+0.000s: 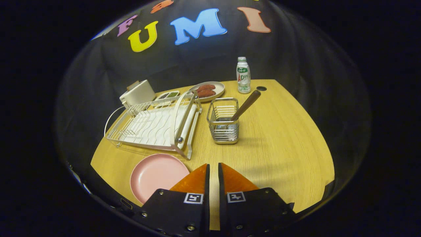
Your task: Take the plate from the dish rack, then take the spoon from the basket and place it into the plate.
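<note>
A pink plate [154,176] lies flat on the wooden table [279,148], just left of my fingers and in front of the white dish rack [154,126]. The rack holds no plate. Beyond my fingers stands a wire basket [223,123] with a brown-handled spoon [246,103] leaning out of it to the right. My gripper [213,169] hovers above the table's near edge, its fingers almost together with only a thin gap and nothing between them.
Behind the rack sit a white box-like appliance [138,93], a small tray with green contents [167,95] and a plate of reddish food [208,90]. A small bottle [243,75] stands at the far edge beside a round hole [261,88] in the table.
</note>
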Demonstrator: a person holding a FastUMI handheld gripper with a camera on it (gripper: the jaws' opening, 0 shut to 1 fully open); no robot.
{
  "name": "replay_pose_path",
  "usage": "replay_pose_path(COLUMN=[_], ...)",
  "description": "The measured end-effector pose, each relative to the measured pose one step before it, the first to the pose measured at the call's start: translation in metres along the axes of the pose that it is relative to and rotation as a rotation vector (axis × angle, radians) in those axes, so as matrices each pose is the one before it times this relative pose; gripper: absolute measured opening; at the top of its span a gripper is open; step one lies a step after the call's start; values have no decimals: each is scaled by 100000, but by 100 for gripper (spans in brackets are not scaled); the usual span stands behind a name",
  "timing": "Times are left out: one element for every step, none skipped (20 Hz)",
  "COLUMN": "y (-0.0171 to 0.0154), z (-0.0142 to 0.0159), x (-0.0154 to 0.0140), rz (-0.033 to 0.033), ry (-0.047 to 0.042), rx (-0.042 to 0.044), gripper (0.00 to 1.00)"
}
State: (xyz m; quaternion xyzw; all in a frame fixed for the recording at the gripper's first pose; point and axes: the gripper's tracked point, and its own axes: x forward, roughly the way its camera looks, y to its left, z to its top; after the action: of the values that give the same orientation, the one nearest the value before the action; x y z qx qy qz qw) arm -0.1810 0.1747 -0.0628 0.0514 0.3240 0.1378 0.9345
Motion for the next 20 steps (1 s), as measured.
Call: replay_pose_path(y=[-530,-604,-749,-570,-278,-675,-865,-596,-485,-378,-213,0,-163,-509,23,312,190,-117,-28,-33], z=[647,1055,1064,929,672,743,525,492,459,469,172,164,-178,-117,239,31,-22,-67,-51,90], x=[-266,-344,-122,-49,250,306,487,537,527,579,697,594,718,711,469,529,472,519,583,549], rz=[-854,-1068,-1711,-500,357,-894,-543,-526,199,211,973,1434,475,-451,1411,1415,1273,508,311,392], ry=[-4394,-5254,-4981,-4041,-3377,-2223,-1771,-1504,-1477,-1324,-781,-85,324,339,-982,-397,407,577,87,-132], rx=[-571,-594,-254,728,1658,1363,1195,1195,1322,1553,1571,1577,952,106,116,495,543,-263,-453,-61], gripper=[12,12,12,12,12,12,12,12,12,12,12,12,17,20,29,30,30,30,30,33])
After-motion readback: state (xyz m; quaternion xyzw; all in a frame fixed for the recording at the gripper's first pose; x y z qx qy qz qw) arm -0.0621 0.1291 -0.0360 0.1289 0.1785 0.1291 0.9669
